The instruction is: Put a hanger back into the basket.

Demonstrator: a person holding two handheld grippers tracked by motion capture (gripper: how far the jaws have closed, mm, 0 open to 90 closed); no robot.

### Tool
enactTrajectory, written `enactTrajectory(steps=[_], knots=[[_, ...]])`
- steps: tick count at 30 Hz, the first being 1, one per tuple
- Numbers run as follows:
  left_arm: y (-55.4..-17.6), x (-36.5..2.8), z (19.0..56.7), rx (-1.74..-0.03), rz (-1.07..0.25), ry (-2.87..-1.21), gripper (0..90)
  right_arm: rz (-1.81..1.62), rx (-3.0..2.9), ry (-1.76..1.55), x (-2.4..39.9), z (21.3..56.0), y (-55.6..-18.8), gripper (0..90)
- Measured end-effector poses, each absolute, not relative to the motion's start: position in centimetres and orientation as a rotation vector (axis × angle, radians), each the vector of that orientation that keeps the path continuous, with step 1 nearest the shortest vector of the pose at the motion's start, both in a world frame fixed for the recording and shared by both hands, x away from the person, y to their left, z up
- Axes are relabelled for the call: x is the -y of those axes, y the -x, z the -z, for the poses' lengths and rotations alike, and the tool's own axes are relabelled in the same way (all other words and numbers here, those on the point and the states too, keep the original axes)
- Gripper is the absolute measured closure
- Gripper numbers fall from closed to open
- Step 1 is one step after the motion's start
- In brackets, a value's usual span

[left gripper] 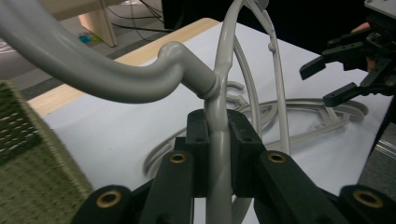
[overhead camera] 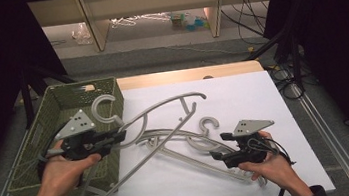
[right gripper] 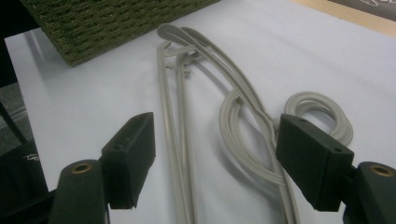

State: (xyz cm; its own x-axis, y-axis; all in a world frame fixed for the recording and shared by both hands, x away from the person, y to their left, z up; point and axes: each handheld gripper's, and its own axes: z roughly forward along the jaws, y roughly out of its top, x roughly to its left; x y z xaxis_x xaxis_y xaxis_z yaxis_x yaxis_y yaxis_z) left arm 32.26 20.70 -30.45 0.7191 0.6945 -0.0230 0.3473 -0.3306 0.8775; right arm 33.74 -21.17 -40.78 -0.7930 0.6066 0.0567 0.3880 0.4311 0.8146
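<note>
So the left gripper (overhead camera: 122,133) is clamped on one grey hanger (overhead camera: 164,110) right below its hook, likely because that neck is the easiest spot to lift it toward the basket (overhead camera: 32,145) at the left. The right gripper (overhead camera: 218,145) hovers with jaws apart over the other hangers (overhead camera: 188,144) lying flat on the white sheet (overhead camera: 243,99), probably lining up the next grab.
</note>
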Motion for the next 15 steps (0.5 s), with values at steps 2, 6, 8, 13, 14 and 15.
enactTrajectory(steps=[2, 6, 8, 13, 14, 15], knots=[[-32.3, -21.3, 30.2, -0.810, -0.456, -1.934, 80.0, -1.289, -2.440, -0.882, 21.2, 40.8, -33.8, 29.3], [-32.6, -23.0, 29.2, -0.825, -0.516, -1.940, 80.1, -1.283, -2.433, -0.900, 21.3, 41.0, -33.9, 25.2], [-32.9, -23.5, 28.8, -0.832, -0.531, -1.937, 80.1, -1.279, -2.430, -0.915, 21.3, 41.0, -33.8, 24.3], [-34.0, -25.8, 27.1, -0.889, -0.601, -1.915, 80.1, -1.274, -2.406, -0.945, 21.4, 41.0, -34.0, 18.7], [-34.2, -26.3, 26.8, -0.902, -0.616, -1.911, 80.1, -1.269, -2.402, -0.960, 21.4, 41.0, -34.0, 17.8], [-34.5, -26.9, 26.6, -0.917, -0.632, -1.908, 80.0, -1.267, -2.397, -0.963, 21.4, 41.1, -34.0, 18.2]])
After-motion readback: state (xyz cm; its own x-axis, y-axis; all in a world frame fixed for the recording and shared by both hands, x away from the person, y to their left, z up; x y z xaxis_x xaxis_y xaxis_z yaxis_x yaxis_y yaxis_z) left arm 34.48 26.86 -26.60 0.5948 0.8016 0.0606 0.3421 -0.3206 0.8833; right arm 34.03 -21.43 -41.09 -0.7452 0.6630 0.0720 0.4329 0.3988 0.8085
